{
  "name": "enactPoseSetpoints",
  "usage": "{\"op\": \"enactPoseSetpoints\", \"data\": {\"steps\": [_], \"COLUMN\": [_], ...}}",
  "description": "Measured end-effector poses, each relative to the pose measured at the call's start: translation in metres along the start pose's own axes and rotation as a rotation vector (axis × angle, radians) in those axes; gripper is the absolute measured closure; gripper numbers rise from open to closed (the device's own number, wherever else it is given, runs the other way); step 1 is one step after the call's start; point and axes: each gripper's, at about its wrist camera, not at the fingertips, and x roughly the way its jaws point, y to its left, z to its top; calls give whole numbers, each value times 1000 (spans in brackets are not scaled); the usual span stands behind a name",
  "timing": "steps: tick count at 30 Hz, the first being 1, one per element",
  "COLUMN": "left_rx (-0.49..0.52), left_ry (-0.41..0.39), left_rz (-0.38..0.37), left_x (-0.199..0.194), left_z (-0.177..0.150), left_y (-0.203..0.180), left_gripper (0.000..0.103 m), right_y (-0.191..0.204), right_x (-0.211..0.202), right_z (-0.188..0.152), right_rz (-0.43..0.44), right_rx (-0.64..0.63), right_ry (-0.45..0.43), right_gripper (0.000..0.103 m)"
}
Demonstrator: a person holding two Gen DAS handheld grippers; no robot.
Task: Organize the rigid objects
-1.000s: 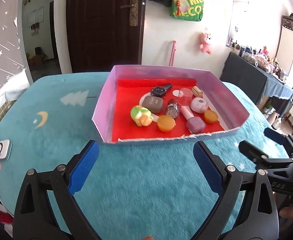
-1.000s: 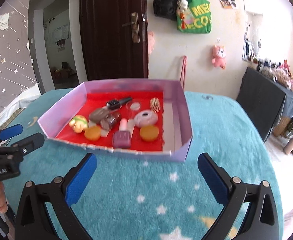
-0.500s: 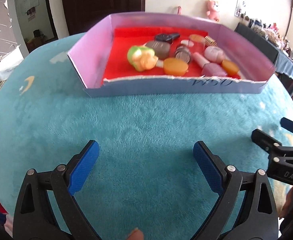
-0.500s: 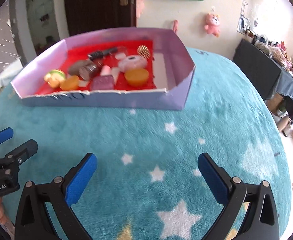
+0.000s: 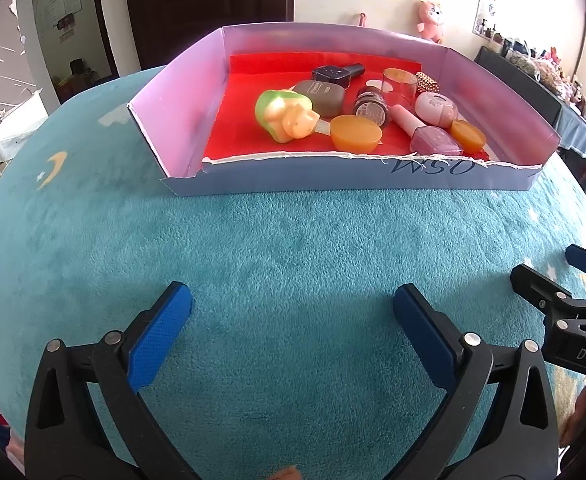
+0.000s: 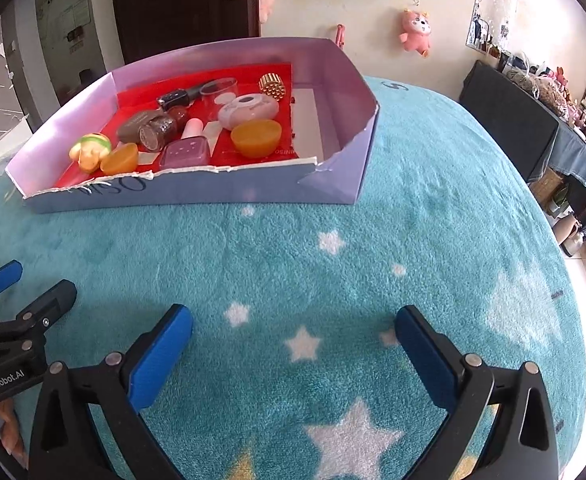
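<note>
the teal blanket (image 5: 293, 264) fills the lower two thirds of both views and carries nothing of the task outside the box. the purple box (image 5: 197, 92) sits in the upper centre of the left view and the upper left of the right view; against a second ago it shows larger and from a lower angle, so you have brought both tools down and nearer to it. your left gripper (image 5: 292, 303) and right gripper (image 6: 294, 327) hang over bare blanket, fingers spread wide, holding nothing. the contents have not shifted: the green-and-peach toy (image 5: 283, 115), pink nail polish (image 5: 429, 138), grey case (image 5: 320, 97), orange lids and the rest lie heaped on the red liner. judgement: this fits either an approach to pick from the box or a pause with everything already gathered in it.
</note>
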Motion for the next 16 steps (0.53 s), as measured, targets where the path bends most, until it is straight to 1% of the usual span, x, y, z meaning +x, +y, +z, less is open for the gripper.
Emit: {"op": "enactPoseSetpoints", "data": {"steps": [16], "left_rx": [0], "left_ry": [-1], "left_rz": [-1], "left_x": [0], "left_z": [0], "left_y": [0], "left_gripper": [0], "right_y": [1], "right_x": [1], "right_z": [-1], "right_rz": [-6], "right_rx": [1], "right_ry": [-1], "right_gripper": [0]}}
